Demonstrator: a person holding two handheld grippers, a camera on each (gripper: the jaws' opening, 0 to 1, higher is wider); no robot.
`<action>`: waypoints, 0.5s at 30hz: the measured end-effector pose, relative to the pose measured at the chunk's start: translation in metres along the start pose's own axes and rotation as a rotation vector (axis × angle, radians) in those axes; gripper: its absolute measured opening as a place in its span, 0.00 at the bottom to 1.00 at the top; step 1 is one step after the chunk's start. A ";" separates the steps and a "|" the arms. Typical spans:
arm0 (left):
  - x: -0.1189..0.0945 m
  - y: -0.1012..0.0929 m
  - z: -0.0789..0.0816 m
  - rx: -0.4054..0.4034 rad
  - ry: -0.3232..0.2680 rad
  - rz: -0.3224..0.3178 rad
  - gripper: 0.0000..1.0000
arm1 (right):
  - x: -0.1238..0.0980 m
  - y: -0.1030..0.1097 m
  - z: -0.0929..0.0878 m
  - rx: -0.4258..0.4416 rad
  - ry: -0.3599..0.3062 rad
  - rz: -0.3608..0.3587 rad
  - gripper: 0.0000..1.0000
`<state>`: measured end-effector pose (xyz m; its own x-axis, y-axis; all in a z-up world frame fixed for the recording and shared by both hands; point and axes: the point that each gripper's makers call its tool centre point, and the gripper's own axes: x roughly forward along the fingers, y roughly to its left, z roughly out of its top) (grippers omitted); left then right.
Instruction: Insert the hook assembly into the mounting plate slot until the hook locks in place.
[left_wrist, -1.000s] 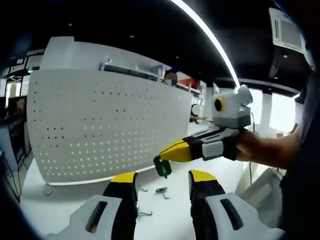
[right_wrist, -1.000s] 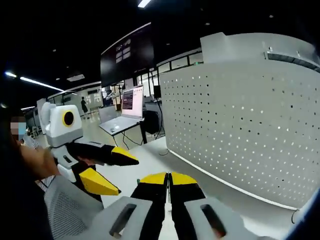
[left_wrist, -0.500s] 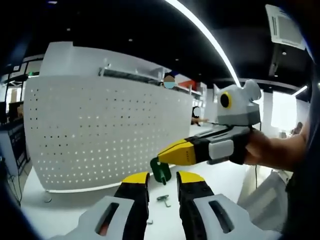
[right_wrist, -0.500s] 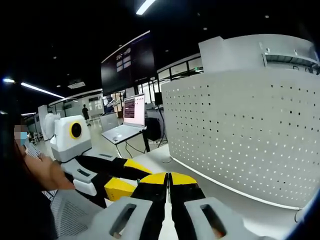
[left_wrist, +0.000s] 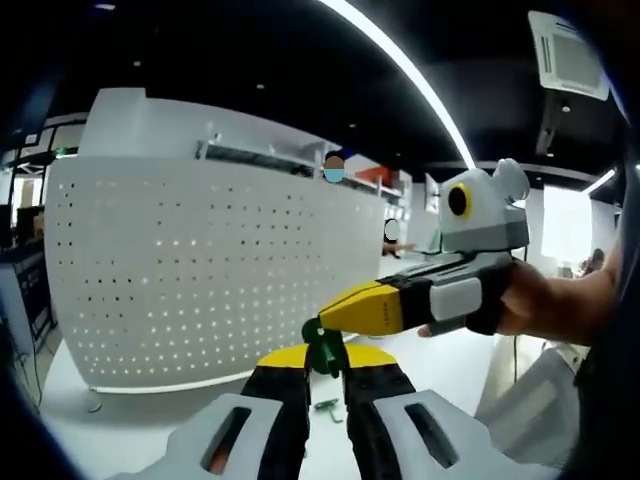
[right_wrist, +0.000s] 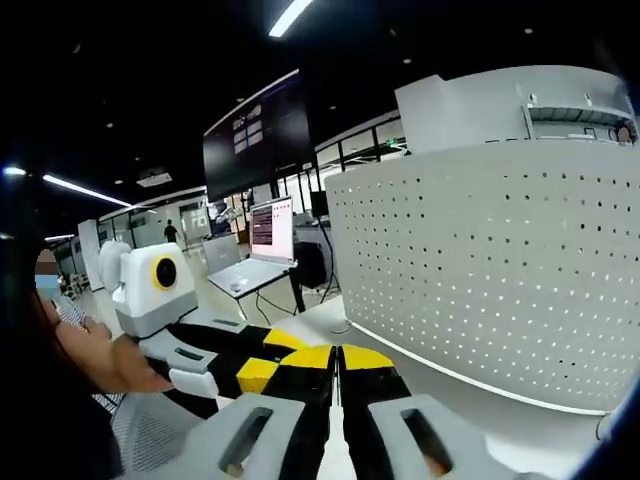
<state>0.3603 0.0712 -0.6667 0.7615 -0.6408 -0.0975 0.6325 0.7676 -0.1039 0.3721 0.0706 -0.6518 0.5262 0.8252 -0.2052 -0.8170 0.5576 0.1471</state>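
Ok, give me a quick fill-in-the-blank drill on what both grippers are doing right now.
1. The right gripper holds a small hook whose colour is ____.
2. The hook sits between the yellow-tipped jaws of the ____ gripper.
3. The upright white panel behind the grippers is covered with rows of small ____.
4. On the table below the hook lies another small ____.

Missing words: green; left; holes; hook

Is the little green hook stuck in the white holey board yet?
Not yet. The green hook is pinched by the right gripper, between the left gripper jaws, in front of the white board, apart from it.
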 end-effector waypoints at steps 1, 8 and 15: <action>0.000 0.000 0.000 0.004 -0.002 0.000 0.11 | 0.000 0.001 0.001 0.005 -0.003 0.002 0.00; 0.001 -0.002 0.003 0.015 -0.014 -0.003 0.08 | -0.001 0.002 0.003 0.025 -0.012 0.004 0.00; 0.002 -0.003 0.004 0.024 -0.016 -0.005 0.06 | -0.002 0.002 0.004 0.035 -0.015 0.001 0.00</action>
<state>0.3604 0.0682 -0.6625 0.7603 -0.6445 -0.0808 0.6395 0.7645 -0.0805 0.3700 0.0705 -0.6476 0.5288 0.8271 -0.1906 -0.8090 0.5591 0.1816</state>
